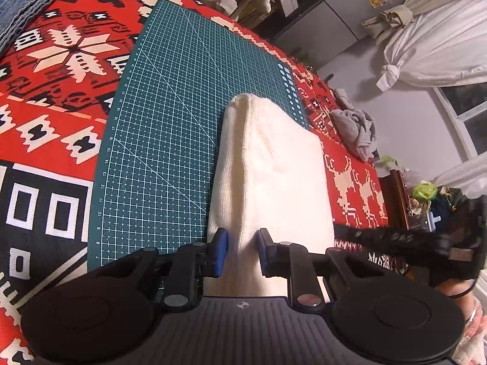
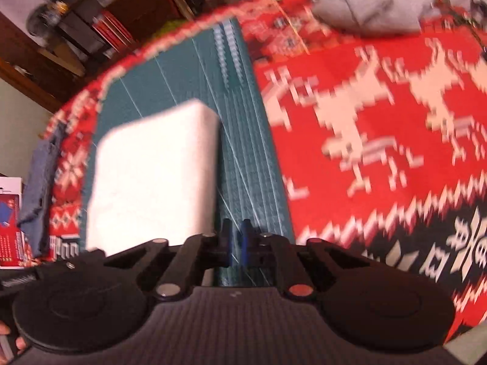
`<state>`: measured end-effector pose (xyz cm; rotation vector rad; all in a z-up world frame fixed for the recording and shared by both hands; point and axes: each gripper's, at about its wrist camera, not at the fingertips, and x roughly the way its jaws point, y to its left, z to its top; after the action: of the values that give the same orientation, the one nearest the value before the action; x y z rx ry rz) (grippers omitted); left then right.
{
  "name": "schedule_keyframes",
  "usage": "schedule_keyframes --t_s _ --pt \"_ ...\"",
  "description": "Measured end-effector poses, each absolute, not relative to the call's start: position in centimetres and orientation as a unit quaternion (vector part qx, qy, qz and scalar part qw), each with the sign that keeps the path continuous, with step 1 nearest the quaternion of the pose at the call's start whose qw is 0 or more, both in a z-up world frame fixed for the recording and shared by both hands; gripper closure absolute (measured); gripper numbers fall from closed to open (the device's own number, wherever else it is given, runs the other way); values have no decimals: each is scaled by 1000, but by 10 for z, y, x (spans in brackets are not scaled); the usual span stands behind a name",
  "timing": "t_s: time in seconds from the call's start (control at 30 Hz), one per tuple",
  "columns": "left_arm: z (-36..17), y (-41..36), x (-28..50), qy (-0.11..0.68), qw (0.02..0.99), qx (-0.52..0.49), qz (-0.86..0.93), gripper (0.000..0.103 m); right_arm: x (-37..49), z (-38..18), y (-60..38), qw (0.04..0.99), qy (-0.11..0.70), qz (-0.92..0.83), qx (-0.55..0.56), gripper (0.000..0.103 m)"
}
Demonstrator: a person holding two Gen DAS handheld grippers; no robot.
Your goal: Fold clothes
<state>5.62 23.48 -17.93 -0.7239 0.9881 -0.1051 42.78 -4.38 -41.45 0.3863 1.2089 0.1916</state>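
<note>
Pinching with the left gripper point(image 1: 242, 248): pads pressing from both sides on a raised ridge of the white knit point(image 1: 274, 176), at its near end. Lying on the green mat point(image 1: 170, 106), toward the mat's right side, already folded into a thick oblong. Hovering with the right gripper point(image 2: 236, 243) just beside the knit's right edge, above a bare strip of mat: jaws narrow, almost touching, holding nothing. Showing heavy blur in that view, so leaving fine detail there unread.

Probably squaring or tidying the fold. Doing it well:
- Gripping all the layers of the ridge, not only the top one.
- Lifting low and keeping the stacked edges aligned.
- Setting down flat instead of dragging, since knit likely stretches and creeps.
- Bringing the right gripper onto the opposite corner, probably helping to stop the oblong from twisting.

Having plenty of open mat to the left for shifting or turning the knit. Having less room to the right: mat edge close, then red blanket point(image 1: 61, 91), with a crumpled grey garment point(image 1: 354, 127) farther off near the blanket's edge. Lying well apart at the far left, clear of the work: folded denim point(image 1: 24, 0).
</note>
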Motion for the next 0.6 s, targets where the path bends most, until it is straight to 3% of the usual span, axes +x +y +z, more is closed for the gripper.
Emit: schedule_keyframes --t_s 0.4,0.6 --pt "-179 235 57 464 815 -343 -48 82 409 -416 -27 767 608 155 132 99" --pt "-179 235 57 464 815 -344 -49 82 409 -405 -17 794 580 148 105 96"
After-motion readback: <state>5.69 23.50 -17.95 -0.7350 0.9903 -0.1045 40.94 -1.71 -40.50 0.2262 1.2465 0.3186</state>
